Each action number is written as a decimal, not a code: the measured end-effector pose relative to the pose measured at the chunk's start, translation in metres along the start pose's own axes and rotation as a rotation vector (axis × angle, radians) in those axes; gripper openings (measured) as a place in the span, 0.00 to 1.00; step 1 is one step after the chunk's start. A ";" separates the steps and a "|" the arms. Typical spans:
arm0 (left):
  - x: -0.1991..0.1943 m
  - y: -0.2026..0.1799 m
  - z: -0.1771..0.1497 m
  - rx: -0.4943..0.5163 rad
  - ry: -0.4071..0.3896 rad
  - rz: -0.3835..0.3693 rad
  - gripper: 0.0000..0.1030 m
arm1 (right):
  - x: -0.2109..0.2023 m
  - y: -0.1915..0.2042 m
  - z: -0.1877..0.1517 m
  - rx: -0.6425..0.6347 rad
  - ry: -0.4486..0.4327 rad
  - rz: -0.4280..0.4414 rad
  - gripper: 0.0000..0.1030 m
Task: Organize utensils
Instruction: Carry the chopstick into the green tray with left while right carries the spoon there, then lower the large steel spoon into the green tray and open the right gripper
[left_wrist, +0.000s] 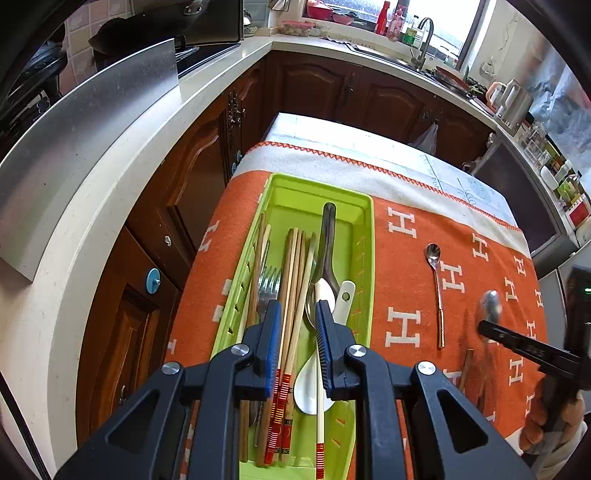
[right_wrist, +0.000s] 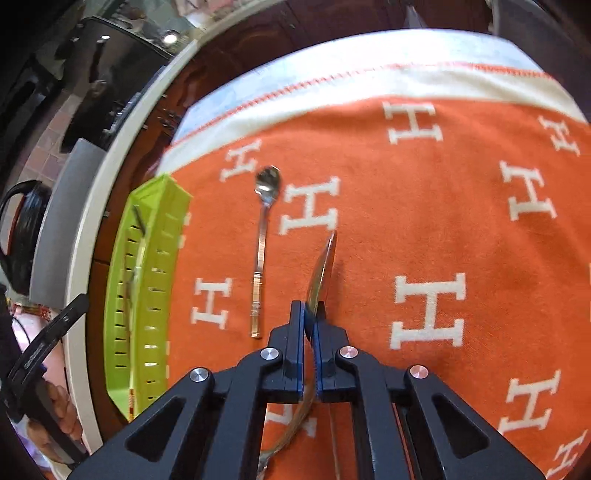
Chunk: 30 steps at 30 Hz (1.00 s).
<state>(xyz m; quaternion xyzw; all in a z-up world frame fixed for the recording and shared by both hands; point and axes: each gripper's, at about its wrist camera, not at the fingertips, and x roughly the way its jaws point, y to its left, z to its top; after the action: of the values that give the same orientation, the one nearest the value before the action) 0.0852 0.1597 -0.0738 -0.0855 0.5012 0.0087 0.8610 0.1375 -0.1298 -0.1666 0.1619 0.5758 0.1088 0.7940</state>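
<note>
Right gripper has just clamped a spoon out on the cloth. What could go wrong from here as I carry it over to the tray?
1. The right gripper pinches the metal spoon edge-on, so it could swivel or slip.
2. The green tray is already crowded with chopsticks, and the left gripper hovers over it, so collision is possible.
3. The small spoon lies close beside the route and could be knocked.

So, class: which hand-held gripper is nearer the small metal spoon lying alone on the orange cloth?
Right. The right hand-held gripper, shut on a larger spoon, is just beside the small spoon. The left hand-held gripper hovers over the green tray, farther away.
</note>
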 end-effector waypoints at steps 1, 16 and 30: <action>0.000 0.001 0.000 -0.001 -0.001 0.001 0.18 | -0.010 0.008 0.000 -0.019 -0.017 0.006 0.03; -0.023 0.017 0.010 0.026 -0.074 0.143 0.49 | -0.044 0.142 0.025 -0.020 0.025 0.313 0.03; -0.017 0.041 0.013 0.012 -0.068 0.224 0.55 | 0.054 0.198 0.047 0.092 0.162 0.411 0.07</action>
<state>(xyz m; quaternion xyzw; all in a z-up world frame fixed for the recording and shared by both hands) 0.0840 0.2036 -0.0581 -0.0232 0.4782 0.1048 0.8717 0.2021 0.0658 -0.1248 0.3026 0.5969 0.2547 0.6981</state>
